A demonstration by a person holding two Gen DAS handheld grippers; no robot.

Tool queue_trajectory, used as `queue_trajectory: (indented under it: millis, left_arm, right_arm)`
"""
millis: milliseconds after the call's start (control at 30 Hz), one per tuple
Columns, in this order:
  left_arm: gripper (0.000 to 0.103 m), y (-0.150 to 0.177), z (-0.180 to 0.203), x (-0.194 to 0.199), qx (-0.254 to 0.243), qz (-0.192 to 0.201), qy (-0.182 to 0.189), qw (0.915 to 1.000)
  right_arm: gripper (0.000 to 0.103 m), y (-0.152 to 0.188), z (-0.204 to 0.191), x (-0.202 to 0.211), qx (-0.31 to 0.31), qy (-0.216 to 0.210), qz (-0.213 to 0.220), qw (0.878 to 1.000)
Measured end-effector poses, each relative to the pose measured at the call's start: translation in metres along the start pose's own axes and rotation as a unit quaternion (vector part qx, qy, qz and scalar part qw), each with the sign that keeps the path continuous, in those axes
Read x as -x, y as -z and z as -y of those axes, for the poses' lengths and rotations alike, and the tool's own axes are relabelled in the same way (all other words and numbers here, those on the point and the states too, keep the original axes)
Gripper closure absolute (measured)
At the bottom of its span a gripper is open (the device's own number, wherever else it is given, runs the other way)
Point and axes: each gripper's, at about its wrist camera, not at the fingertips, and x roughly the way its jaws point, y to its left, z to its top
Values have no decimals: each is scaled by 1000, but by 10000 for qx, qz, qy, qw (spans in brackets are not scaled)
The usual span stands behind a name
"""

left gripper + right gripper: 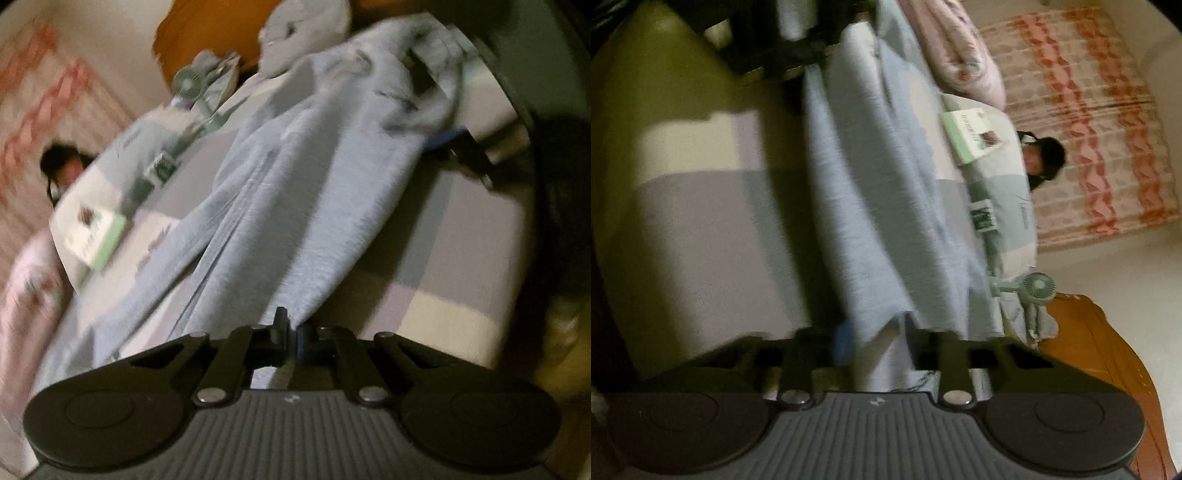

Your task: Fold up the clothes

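Left wrist view: nearest the lens is the left tool [291, 328], its two black fingers brought together on a corner of the pale blue garment [295, 177], so the cloth is pinched between them. From that pinch the garment runs away up the frame in long folds across the bed [461, 236], whose cover is blocked in grey, lilac and cream. At the garment's far end the right tool [469, 147] shows dark, with a blue pad, at the cloth's edge. Left of the garment lie a white-and-green booklet [92, 236], a pale green handheld fan [188, 83] and a pink quilt [29, 280] at the frame's edge. A pink-patterned curtain [40, 103] hangs behind, and an orange-brown wooden headboard [207, 37] sits at the top. The picture is blurred.

Right wrist view: closest is the right tool [875, 339], its fingers closed on the near end of the same garment [864, 206], a fold bunched between a blue pad and the other finger. The cloth stretches up the bed [694, 229] to the left tool [798, 51], dark at the top. To the right lie the booklet [971, 136], the fan [1034, 286], the pink quilt [964, 48], the curtain [1100, 147] and the headboard [1089, 350]. A dark-haired person [1043, 158] shows beyond the bed's edge.
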Motion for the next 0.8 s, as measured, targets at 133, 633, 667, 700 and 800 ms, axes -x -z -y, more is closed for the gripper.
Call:
queue_trajectory:
  millis: [133,633,667,700,800]
  left_arm:
    - [102,-5,-9,13,71,50,163,9998]
    - [92,5,24,41,-231,-154,901,9955]
    - [90,6,22,44,-184,-157,928,9954]
    - [90,7,20,48,-137,-161,954,9952]
    - [89,12,9,61,64,-151,967,9952]
  right_arm:
    - [95,2,5,7,37,-110,56,9999]
    - [93,28,28,55,-419,-1825,-100,9823]
    - [91,28,26,55,-437,-1837,-112,9819]
    - [88,28,27,57,-478,-1852,-109,9815]
    - [83,31,35,66,-692,-1816,-45,9809]
